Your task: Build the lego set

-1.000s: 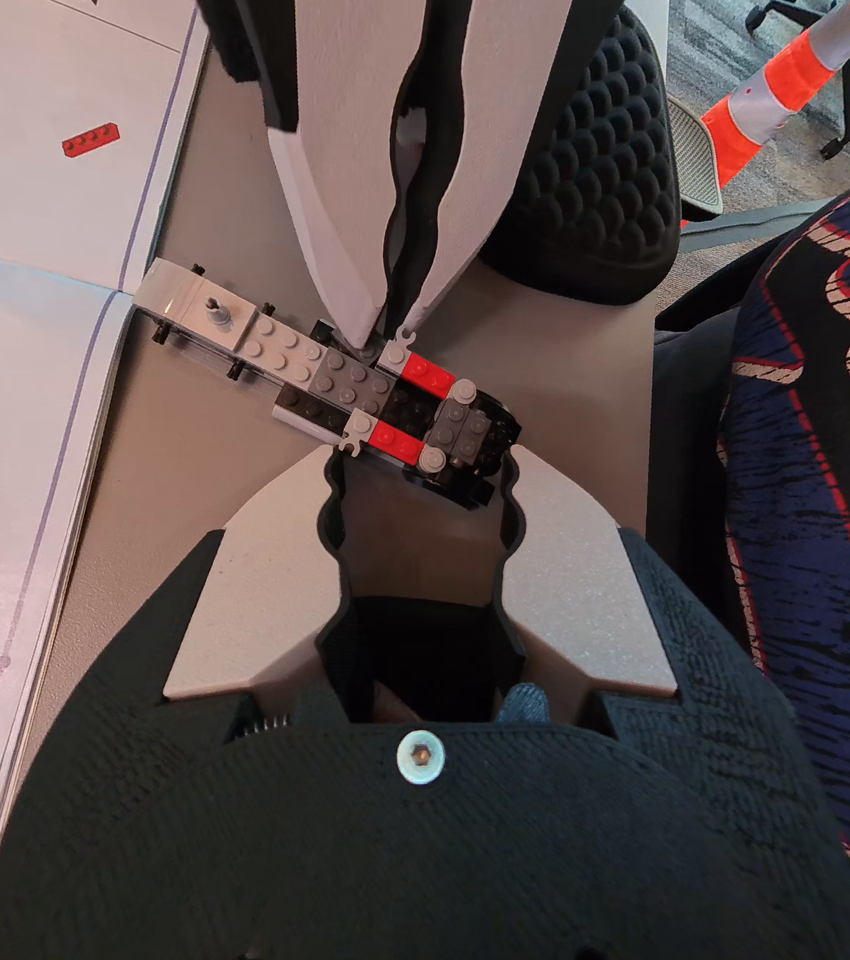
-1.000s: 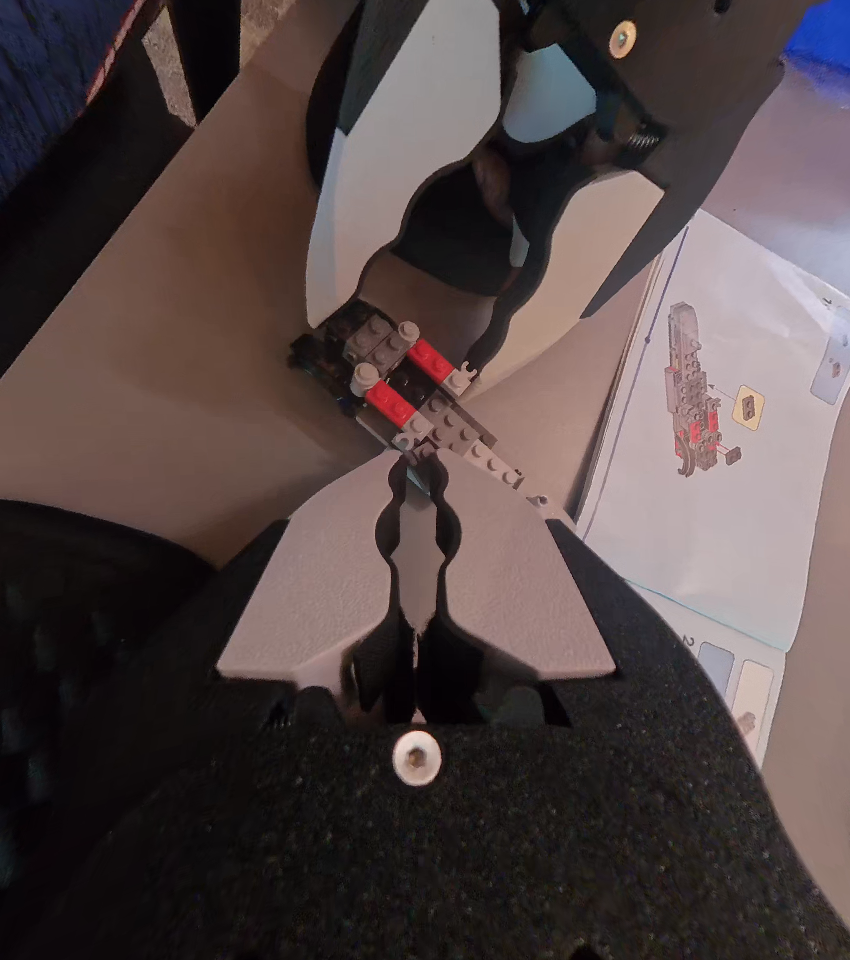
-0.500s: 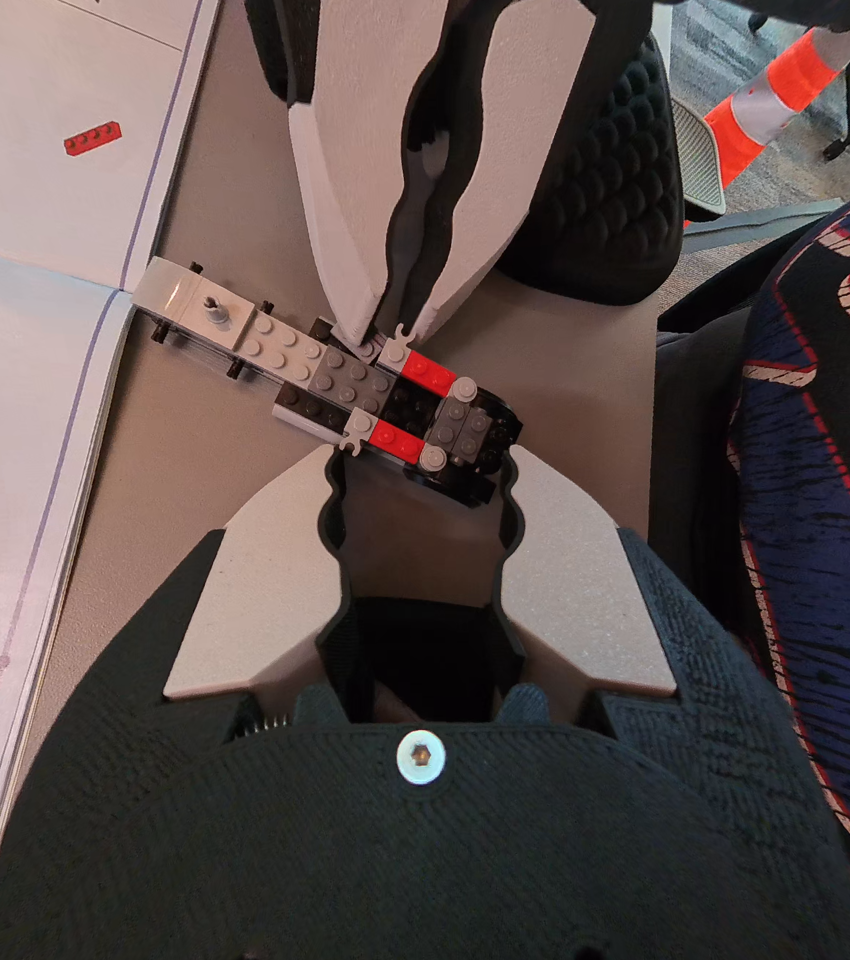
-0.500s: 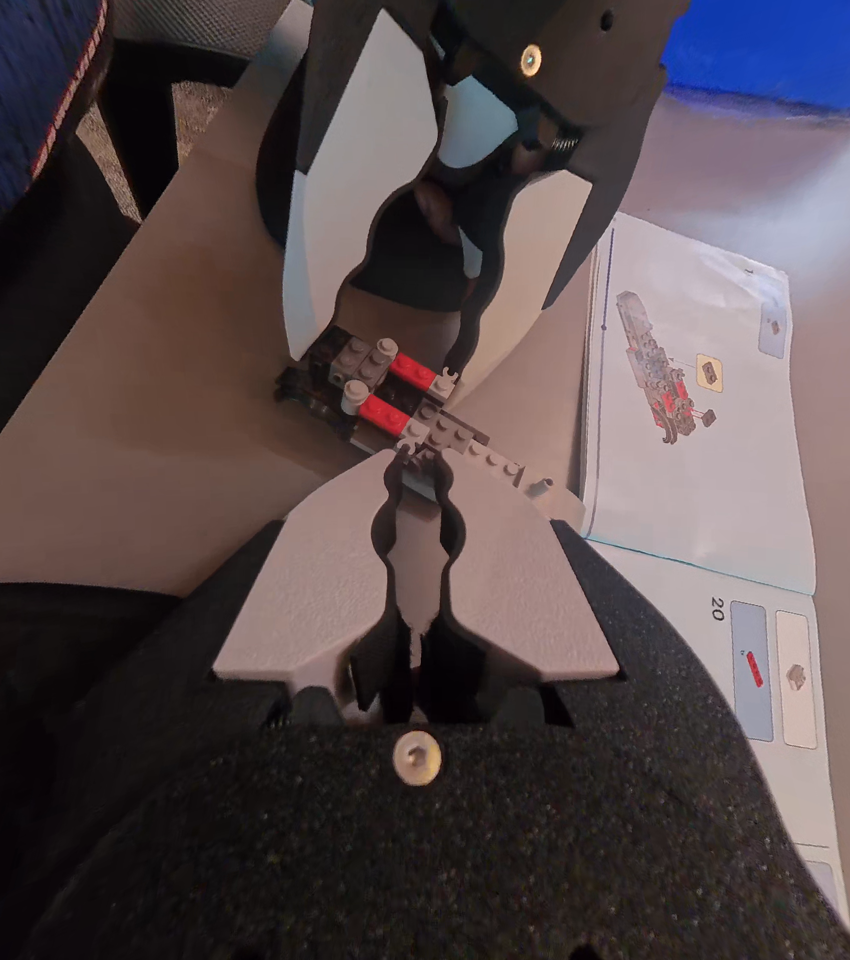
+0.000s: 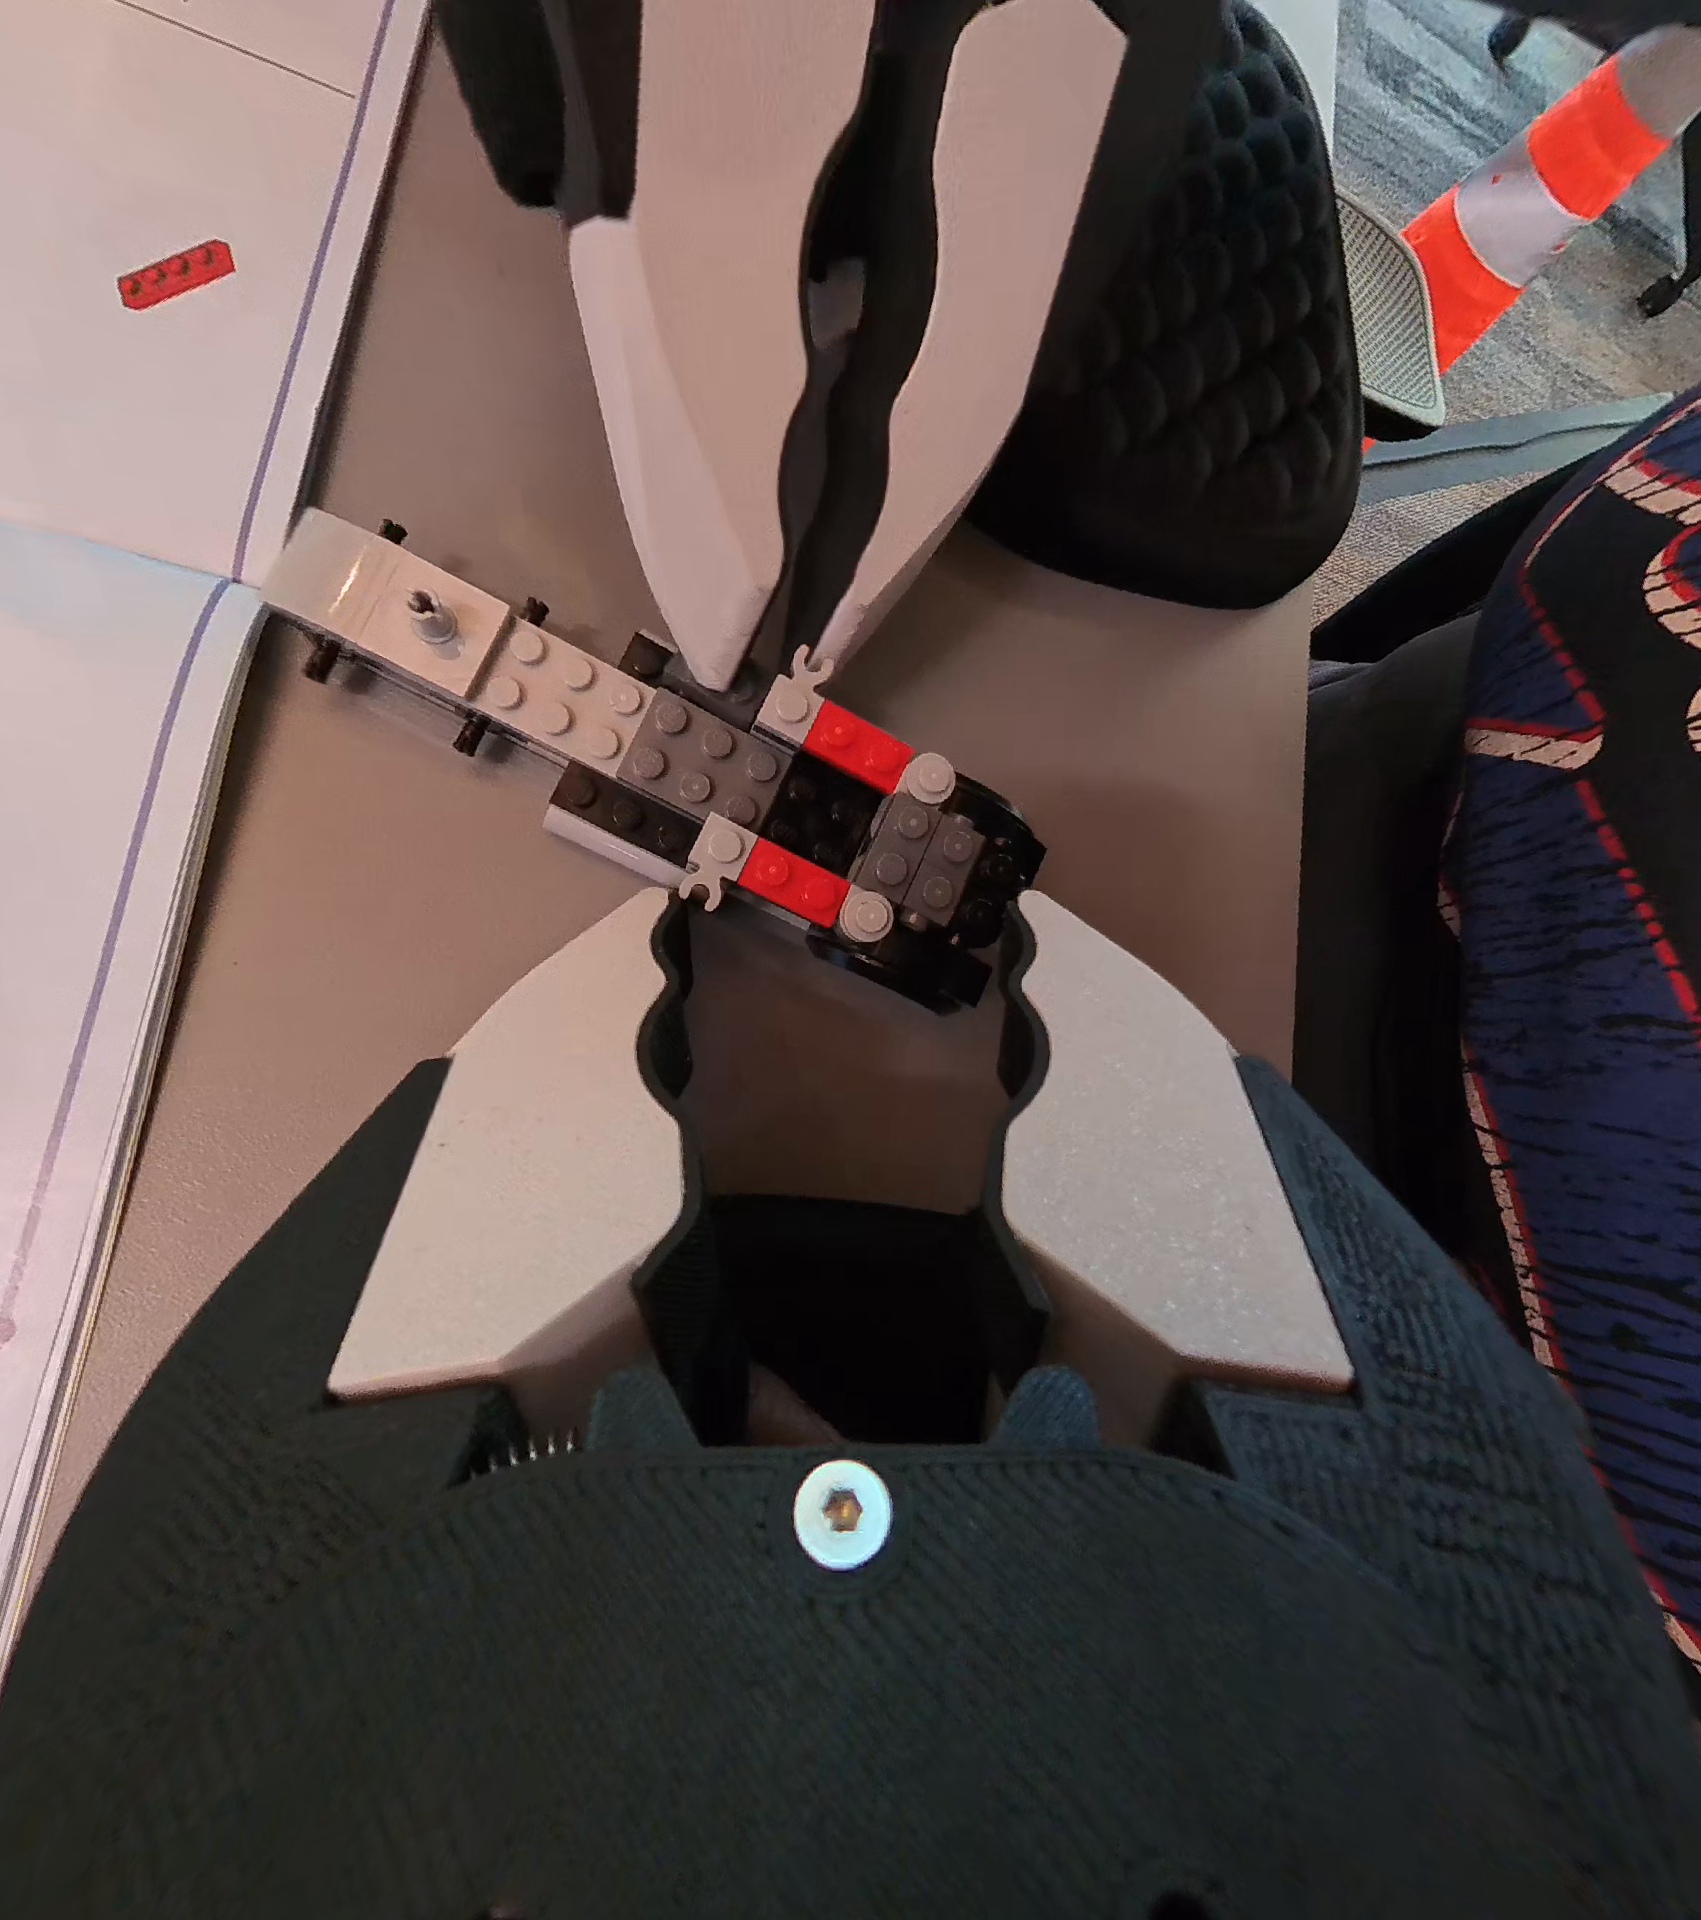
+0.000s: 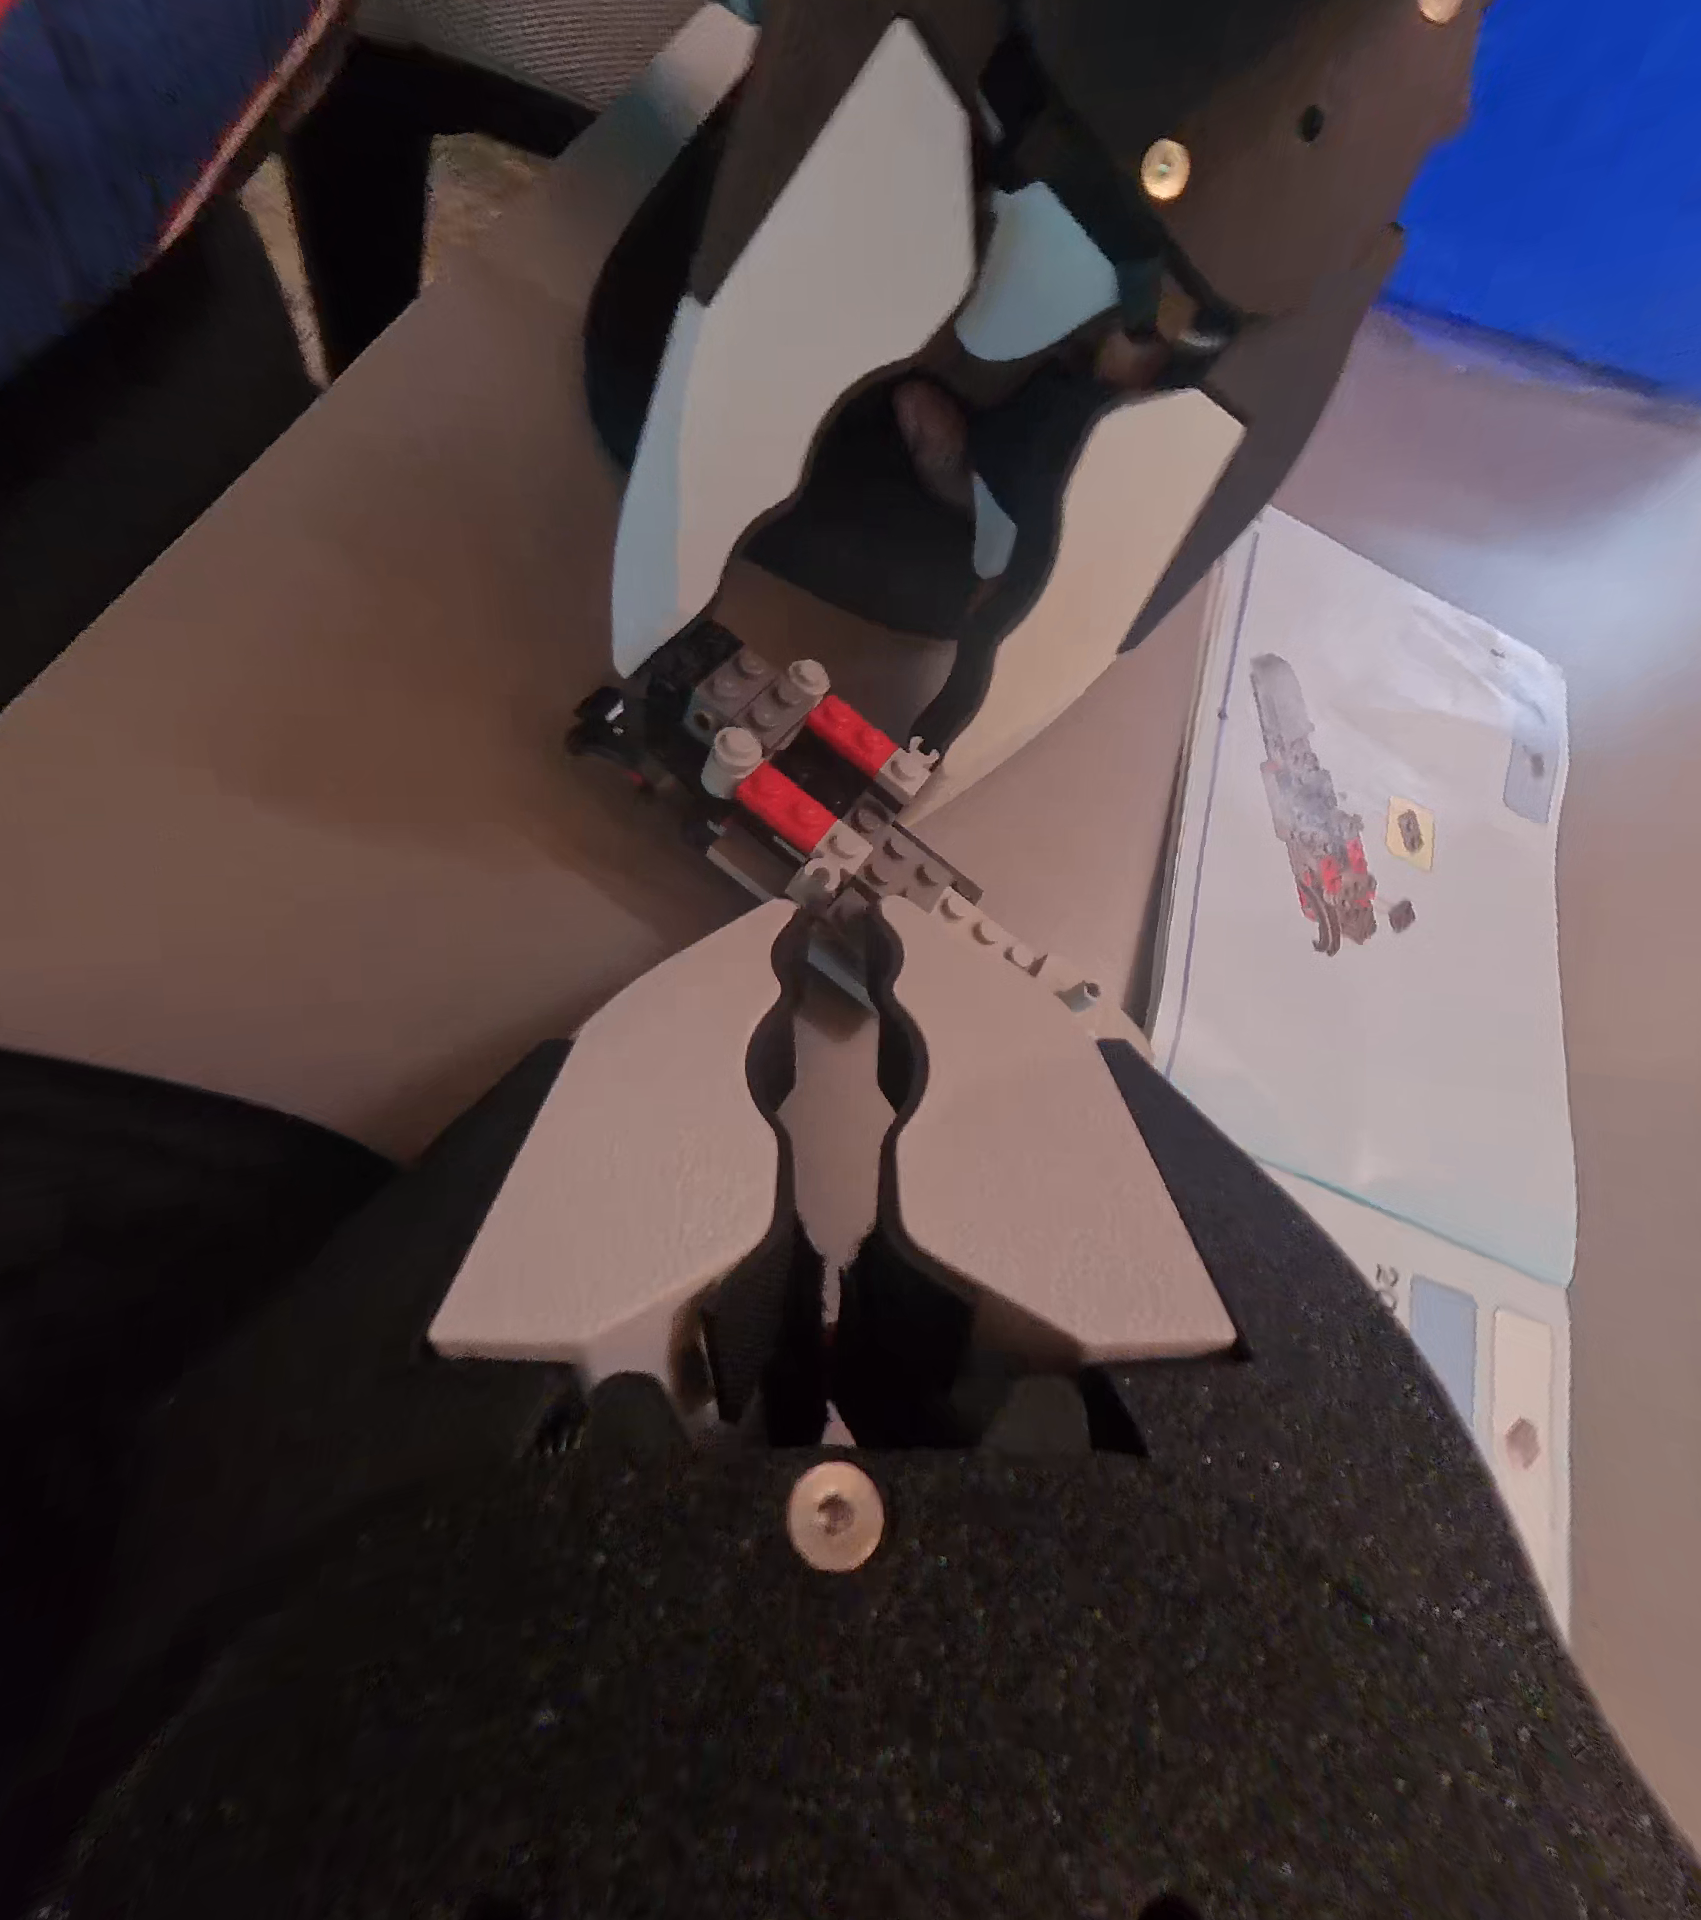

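Observation:
The partly built lego model (image 5: 721, 769), of grey, black and red plates, lies on the beige table (image 5: 430, 935). It also shows in the right wrist view (image 6: 784, 800). My left gripper (image 5: 846, 914) is open. Its fingertips straddle the model's black rear end and stand close on both sides. Seen from the other side, the left gripper (image 6: 784, 717) stands over that rear end. My right gripper (image 6: 835, 925) is nearly closed, with the model's grey side edge between its tips. In the left wrist view the right gripper (image 5: 773, 665) presses at the model's far side.
An open instruction booklet (image 5: 46, 727) lies to the left of the model, and its pictured page shows in the right wrist view (image 6: 1365, 935). A black dimpled object (image 5: 1189, 364) sits behind. The table edge (image 5: 1293, 831) is close on the right, next to a person's patterned clothing (image 5: 1656, 935). Tip to tip, the grippers are about 4 cm apart.
The right gripper has tilted and shifted slightly while staying at the model's side. The model and the left gripper have not moved.

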Motion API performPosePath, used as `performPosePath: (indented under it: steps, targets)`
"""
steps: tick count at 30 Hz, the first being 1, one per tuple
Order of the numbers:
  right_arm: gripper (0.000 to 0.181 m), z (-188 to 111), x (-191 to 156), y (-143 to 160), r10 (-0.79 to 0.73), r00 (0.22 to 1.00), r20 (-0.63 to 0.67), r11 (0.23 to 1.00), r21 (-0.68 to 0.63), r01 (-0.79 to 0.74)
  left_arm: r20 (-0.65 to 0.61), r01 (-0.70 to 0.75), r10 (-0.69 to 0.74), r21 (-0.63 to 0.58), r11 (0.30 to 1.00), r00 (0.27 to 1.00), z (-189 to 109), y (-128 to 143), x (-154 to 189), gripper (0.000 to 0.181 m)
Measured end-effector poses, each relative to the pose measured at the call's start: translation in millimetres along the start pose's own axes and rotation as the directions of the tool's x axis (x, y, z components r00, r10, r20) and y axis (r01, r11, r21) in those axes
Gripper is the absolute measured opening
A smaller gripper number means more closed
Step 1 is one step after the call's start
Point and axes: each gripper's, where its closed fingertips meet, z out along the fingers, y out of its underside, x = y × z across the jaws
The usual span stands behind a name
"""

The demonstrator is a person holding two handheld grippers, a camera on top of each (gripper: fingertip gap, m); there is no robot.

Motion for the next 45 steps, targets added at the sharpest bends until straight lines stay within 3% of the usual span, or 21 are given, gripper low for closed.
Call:
performPosePath:
  steps: [6, 10, 15, 29, 38, 45]
  targets:
    - [0.01, -0.4, -5.1, -2.8, -0.199, 0.972, 0.126, 0.98, 0.006, 0.2, -0.026, -0.023, 0.023, -0.021, 1.0, 0.999, -0.2, 1.3, 3.1, 0.058]
    - [0.01, -0.8, -4.6, -2.4, -0.179, 0.969, 0.169, 0.984, 0.021, 0.178, -0.015, -0.026, 0.025, -0.019, 0.999, 1.0, -0.2, 1.1, 2.8, 0.058]
    - [0.01, -1.0, -6.8, -1.8, -0.124, 0.979, 0.164, 0.991, 0.068, 0.114, -0.007, -0.035, 0.035, -0.017, 0.999, 0.999, -0.4, 0.9, 3.1, 0.058]
    - [0.01, -0.9, -11.3, 1.8, -0.135, 0.989, 0.067, 0.989, 0.068, 0.131, 0.009, -0.057, 0.057, -0.012, 0.998, 0.998, -1.0, 1.1, 2.3, 0.058]
    - [0.01, -0.1, -12.5, 2.0, -0.095, 0.994, 0.063, 0.996, 0.006, 0.094, 0.011, -0.062, 0.062, -0.018, 0.998, 0.998, -0.9, 2.2, 2.2, 0.058]
    - [0.01, 0.3, -13.8, 2.4, -0.159, 0.986, 0.058, 0.98, -0.116, 0.165, 0.011, -0.053, 0.053, -0.03, 0.998, 0.999, -1.1, 2.7, 2.1, 0.058]
